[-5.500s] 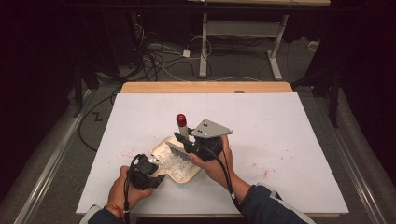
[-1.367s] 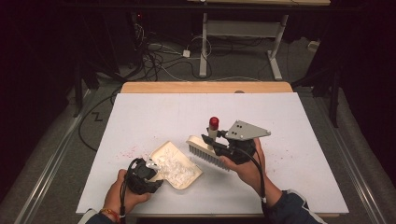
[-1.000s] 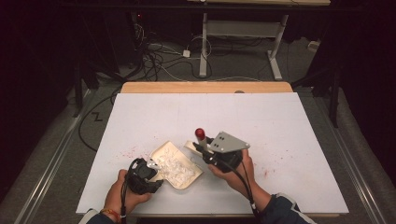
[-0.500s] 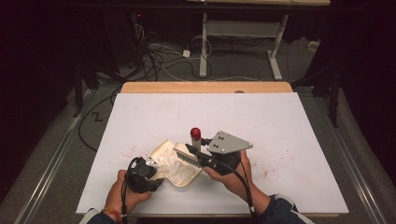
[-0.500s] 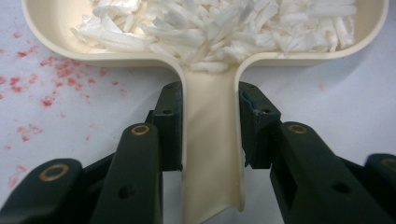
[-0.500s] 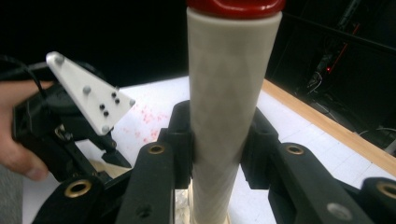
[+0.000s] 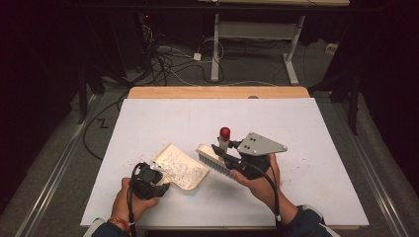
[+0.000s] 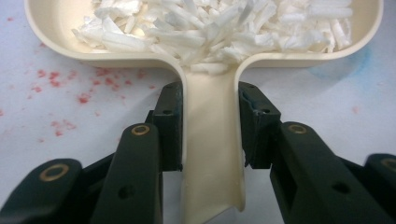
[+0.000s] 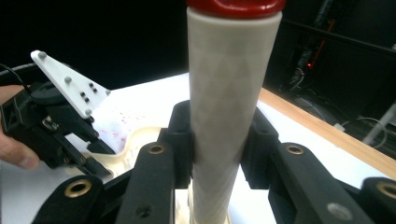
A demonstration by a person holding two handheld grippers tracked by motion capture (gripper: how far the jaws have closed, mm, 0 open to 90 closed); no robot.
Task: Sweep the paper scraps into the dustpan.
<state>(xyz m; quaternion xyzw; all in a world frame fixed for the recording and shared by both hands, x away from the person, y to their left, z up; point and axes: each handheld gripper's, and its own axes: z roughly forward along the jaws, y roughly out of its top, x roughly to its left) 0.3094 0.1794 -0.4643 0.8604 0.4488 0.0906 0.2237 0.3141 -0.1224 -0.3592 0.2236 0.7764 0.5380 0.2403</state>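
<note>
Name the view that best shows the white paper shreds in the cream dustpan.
The left gripper view: white paper shreds lie close up. The high view shows them small; the right gripper view gives just the cream dustpan's rim.

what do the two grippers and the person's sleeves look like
Both grippers, left and right, are black with brass-ringed holes on the jaws. The right carries a grey three-cornered plate. A black cable trails from each. Sleeves are dark; the left wrist wears a reddish band.

Overhead plus two close gripper-mounted views
</note>
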